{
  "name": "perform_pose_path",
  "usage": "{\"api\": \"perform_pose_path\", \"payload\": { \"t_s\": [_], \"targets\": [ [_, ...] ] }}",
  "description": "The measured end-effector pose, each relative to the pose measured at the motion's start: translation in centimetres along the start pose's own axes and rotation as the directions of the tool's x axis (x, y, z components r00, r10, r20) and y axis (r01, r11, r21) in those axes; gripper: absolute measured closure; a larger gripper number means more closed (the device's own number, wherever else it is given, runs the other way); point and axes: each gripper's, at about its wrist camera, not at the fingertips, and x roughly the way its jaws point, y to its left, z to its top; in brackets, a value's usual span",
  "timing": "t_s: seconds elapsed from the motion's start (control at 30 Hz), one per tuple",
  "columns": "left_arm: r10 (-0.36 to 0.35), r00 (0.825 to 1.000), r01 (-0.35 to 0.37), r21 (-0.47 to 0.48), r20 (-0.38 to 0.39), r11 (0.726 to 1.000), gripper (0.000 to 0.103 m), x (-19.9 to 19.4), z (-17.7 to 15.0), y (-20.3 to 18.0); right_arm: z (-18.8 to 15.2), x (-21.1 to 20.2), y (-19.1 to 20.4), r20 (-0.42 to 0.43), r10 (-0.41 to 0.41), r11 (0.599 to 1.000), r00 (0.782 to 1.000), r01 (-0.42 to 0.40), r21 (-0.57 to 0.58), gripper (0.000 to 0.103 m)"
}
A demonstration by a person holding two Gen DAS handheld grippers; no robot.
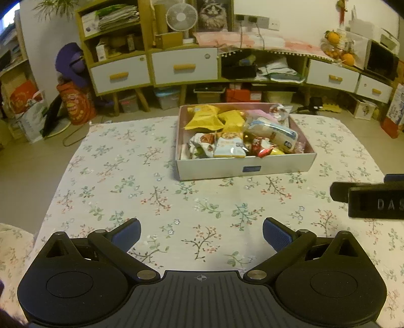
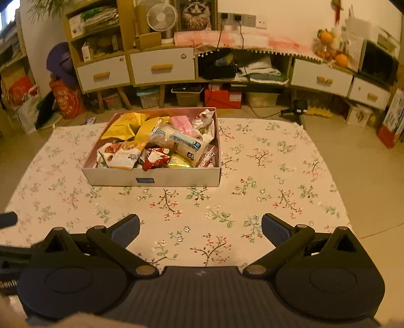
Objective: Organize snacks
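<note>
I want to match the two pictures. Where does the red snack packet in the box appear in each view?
Left wrist: red snack packet lies near the box's front wall, right of picture centre.
Right wrist: red snack packet lies at the front wall, left of centre.
Shared landmark: white desk fan on the cabinet.

Both looking forward and down over a floral bench [image 1: 126,176] toward 12 o'clock, from its near edge. Snack box [image 1: 245,169] at 1 o'clock from left wrist, 11 o'clock [image 2: 151,178] from right; cabinets shared behind.

Open white box [image 1: 246,169] on floral cloth, heaped w/ snack packets [image 1: 228,147].
</note>
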Motion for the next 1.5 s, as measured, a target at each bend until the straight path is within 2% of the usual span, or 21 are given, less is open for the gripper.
{"api": "perform_pose_path", "payload": {
  "t_s": [0.23, 1.5],
  "targets": [
    [0.024, 0.999, -0.024, -0.007, -0.020, 1.000, 0.000, 0.81, 0.26, 0.14, -0.32, -0.02, 0.66, 0.020, -0.026, 0.998, 0.999, 0.027, -0.056, 0.000],
    [0.029, 0.999, -0.029, 0.003, -0.026, 1.000, 0.000, 0.78, -0.05, -0.23, -0.31, -0.33, 0.64, 0.017, -0.021, 0.999, 1.000, 0.022, -0.048, 0.000]
  ]
}}
